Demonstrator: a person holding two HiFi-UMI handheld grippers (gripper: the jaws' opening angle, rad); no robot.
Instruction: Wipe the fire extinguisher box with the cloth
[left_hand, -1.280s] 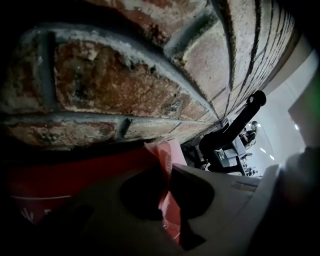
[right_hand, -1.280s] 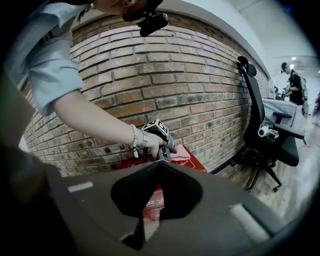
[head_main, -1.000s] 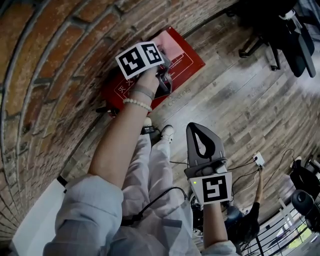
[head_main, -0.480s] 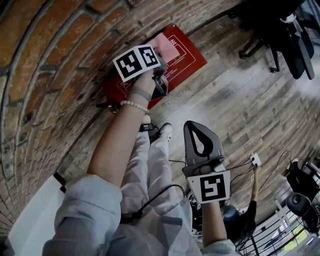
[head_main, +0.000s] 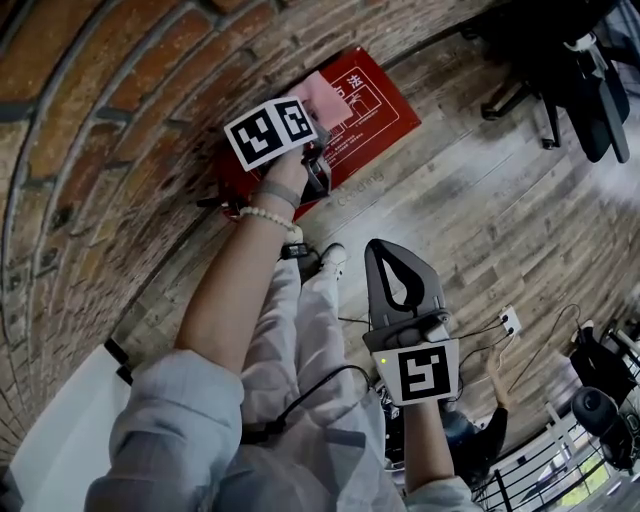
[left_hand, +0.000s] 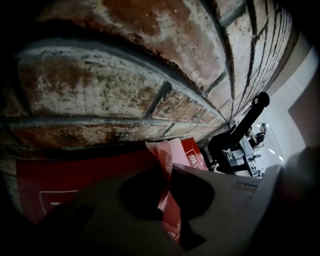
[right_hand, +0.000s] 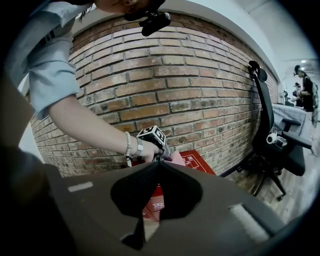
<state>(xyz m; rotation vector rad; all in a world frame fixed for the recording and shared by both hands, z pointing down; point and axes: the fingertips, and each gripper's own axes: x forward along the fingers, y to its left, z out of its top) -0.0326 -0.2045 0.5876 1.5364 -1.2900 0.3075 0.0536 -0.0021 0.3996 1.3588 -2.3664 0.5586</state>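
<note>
Fire extinguisher box (head_main: 375, 115) wiping hinges on the left gripper (left_hand: 166, 172), whose jaws are clenched on a fold of the pink cloth (left_hand: 169, 152). The loose part of the cloth stands up past the jaw tips and lies over the printed red lid. In the head view the box sits at 12 o'clock from the person's feet, on the wooden floor (head_main: 480, 210) and hard against the brick wall (head_main: 100, 150). The cloth covers the lid's edge nearest the wall, at about 11 o'clock on the box. To wipe well, I judge the gripper should tilt so the cloth is pressed flat on the lid rather than dragged by its pinched edge. It should then sweep in overlapping passes toward the bare printed end at 3 o'clock. The clamp needs to hold firm, since a thin fold could slip out under friction. The jaw tips should stay clear of the bricks at 9 o'clock. The right gripper (right_hand: 159, 162) has its jaws shut together with nothing between them and hangs at 5 o'clock, well apart from the box. It could steady the box if it shifts.
</note>
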